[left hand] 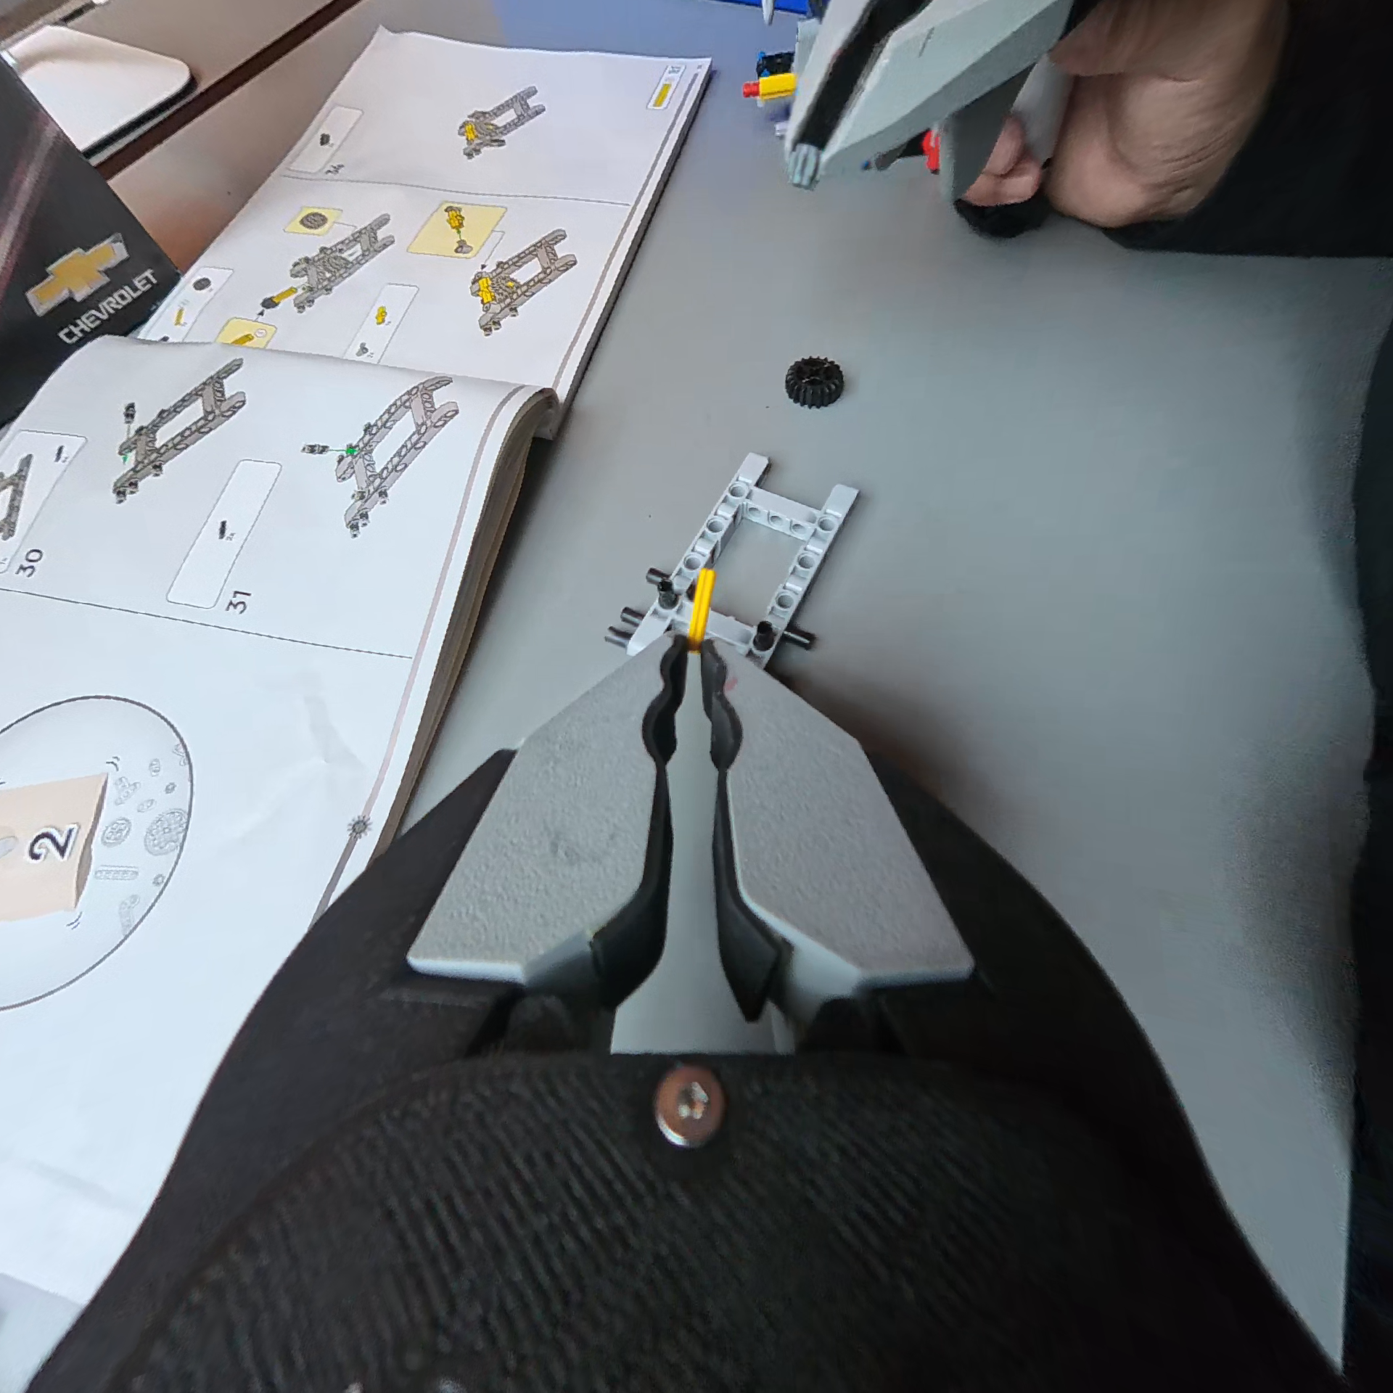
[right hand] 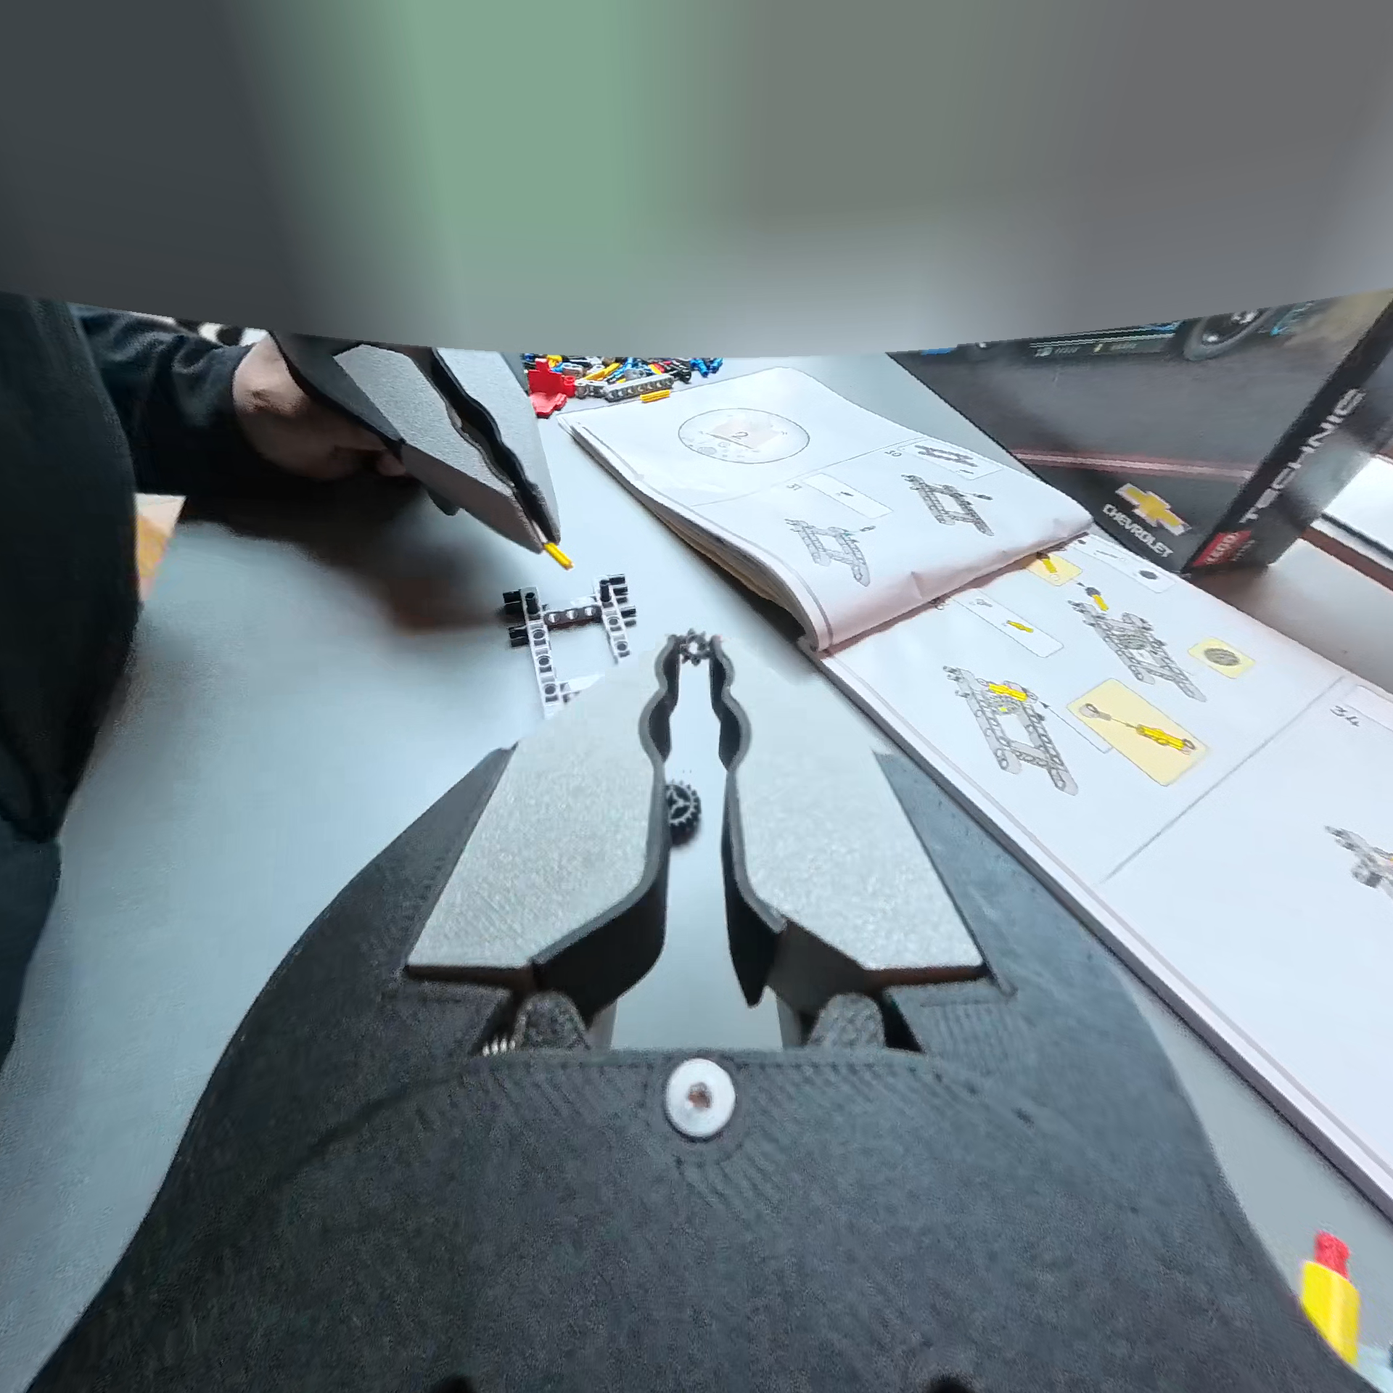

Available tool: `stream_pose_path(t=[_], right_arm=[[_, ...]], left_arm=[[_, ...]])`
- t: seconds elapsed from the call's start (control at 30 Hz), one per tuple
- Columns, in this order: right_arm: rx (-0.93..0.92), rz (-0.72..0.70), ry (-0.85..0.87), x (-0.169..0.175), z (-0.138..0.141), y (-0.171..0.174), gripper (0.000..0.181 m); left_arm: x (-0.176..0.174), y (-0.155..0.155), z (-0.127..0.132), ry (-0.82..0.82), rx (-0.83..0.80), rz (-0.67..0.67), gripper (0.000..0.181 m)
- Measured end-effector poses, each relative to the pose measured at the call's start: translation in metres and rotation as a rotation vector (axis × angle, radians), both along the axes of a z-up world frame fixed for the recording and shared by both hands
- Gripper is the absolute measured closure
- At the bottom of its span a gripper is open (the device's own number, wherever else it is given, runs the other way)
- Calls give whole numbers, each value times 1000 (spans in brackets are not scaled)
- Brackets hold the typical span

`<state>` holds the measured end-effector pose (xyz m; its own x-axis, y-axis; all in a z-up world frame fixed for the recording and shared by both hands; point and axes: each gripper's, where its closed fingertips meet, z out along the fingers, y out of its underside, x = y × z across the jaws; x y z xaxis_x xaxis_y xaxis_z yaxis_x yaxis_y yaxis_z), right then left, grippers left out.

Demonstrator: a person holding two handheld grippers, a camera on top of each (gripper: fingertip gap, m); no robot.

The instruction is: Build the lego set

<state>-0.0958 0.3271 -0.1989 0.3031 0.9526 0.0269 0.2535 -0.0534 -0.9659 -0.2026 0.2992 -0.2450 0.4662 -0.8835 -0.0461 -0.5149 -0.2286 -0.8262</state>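
My left gripper (left hand: 693, 652) is shut on a thin yellow axle (left hand: 702, 603). It holds the axle just above the near end of a light grey frame (left hand: 761, 558) with black pins, which lies flat on the grey table. The frame (right hand: 577, 626) and the axle (right hand: 558, 555) also show in the right wrist view, under the left gripper (right hand: 546, 539). My right gripper (right hand: 692, 652) is shut on a small grey gear (right hand: 692, 647) and is held above the table. A black gear (left hand: 814, 382) lies loose on the table beyond the frame.
An open instruction booklet (left hand: 301, 452) lies left of the frame. A dark set box (left hand: 68, 264) stands behind it. A pile of loose parts (right hand: 626, 377) lies at the far end of the table. A yellow and red part (right hand: 1330, 1296) lies near the right gripper. The gap from one gripper's tips to the other's is roughly 12 centimeters.
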Motion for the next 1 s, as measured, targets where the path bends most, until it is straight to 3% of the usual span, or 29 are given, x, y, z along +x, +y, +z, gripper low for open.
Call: stream_pose_path(t=[0.2, 0.47, 1.0], right_arm=[[-70, 102, 17, -15, 0, -17, 178], [-192, 241, 133, -50, 18, -43, 177], [-146, 257, 96, -53, 17, -55, 178]], left_arm=[[7, 2, 15, -110, -2, -30, 181], [29, -18, 38, -328, -120, -147, 181], [41, -30, 53, -424, -122, -218, 181]])
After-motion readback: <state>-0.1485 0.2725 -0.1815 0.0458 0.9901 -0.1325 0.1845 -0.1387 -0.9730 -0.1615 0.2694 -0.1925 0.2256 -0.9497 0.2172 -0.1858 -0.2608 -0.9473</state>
